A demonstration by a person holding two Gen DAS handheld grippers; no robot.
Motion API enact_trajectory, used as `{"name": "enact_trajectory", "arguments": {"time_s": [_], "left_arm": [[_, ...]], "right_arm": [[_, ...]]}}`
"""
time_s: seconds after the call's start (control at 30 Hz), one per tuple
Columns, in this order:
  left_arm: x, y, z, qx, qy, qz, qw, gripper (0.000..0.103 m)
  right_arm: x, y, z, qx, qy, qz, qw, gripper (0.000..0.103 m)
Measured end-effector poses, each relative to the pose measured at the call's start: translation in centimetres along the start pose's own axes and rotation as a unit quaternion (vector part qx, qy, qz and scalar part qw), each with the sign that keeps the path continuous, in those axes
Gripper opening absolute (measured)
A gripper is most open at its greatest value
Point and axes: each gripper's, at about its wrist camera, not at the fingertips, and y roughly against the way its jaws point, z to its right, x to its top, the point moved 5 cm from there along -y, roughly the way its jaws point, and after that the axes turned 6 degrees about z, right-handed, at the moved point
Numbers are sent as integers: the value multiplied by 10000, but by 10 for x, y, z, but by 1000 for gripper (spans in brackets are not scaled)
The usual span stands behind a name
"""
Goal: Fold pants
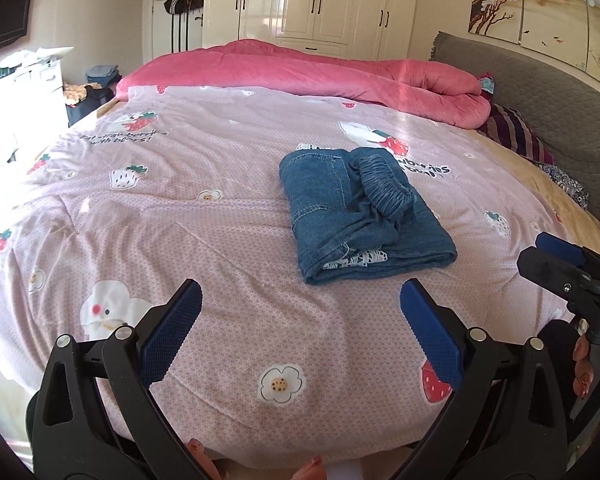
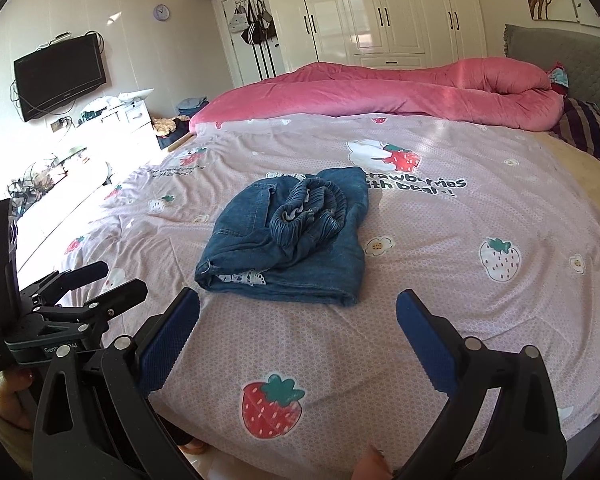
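Note:
A pair of blue denim pants point(image 1: 360, 216) lies folded into a compact bundle on the pink strawberry bedspread point(image 1: 180, 208), its gathered elastic waistband on top. It also shows in the right wrist view point(image 2: 292, 244). My left gripper point(image 1: 300, 296) is open and empty, held back from the bundle near the bed's front edge. My right gripper point(image 2: 298, 304) is open and empty, just in front of the bundle. The right gripper shows at the right edge of the left wrist view point(image 1: 556, 256), the left gripper at the left edge of the right wrist view point(image 2: 112, 280).
A rolled pink duvet point(image 1: 300, 68) lies along the far side of the bed. A grey headboard point(image 1: 560, 92) and a striped pillow point(image 1: 516, 132) are at the right. White wardrobes point(image 1: 320, 0) stand behind. A wall TV point(image 2: 58, 76) and a cluttered dresser point(image 2: 116, 116) are at the left.

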Motion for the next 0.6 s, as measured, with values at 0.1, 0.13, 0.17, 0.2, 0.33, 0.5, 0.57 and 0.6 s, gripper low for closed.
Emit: {"name": "enact_trajectory", "arguments": {"time_s": [0.1,0.13,0.17,0.2,0.33,0.5,0.57,0.6], "left_arm": [[-3,5,3,-62,7,-24,10000,93],[-4,6,4,-63,1,-26,10000,93],[-5,8,5,-58,-11,-19,10000,93],[-6,10,6,-53,-30,-22,10000,93],[-13,15,8,-73,-37,-67,9999,93],[-24,20,12,-86,-26,-114,9999,93],[-28,21,15,-88,-45,-122,9999,93],[-30,21,16,-97,-54,-126,9999,93]], "right_arm": [[-3,4,1,9,-35,-8,10000,98],[-4,6,1,2,-39,-5,10000,98],[-5,6,2,-6,-41,0,10000,98],[-5,8,2,-20,-32,4,10000,98],[-8,15,6,-44,-21,19,10000,98],[-13,25,13,-130,-26,53,9999,98],[-16,28,15,-165,-34,53,9998,98],[-18,29,17,-170,-42,44,9998,98]]}}
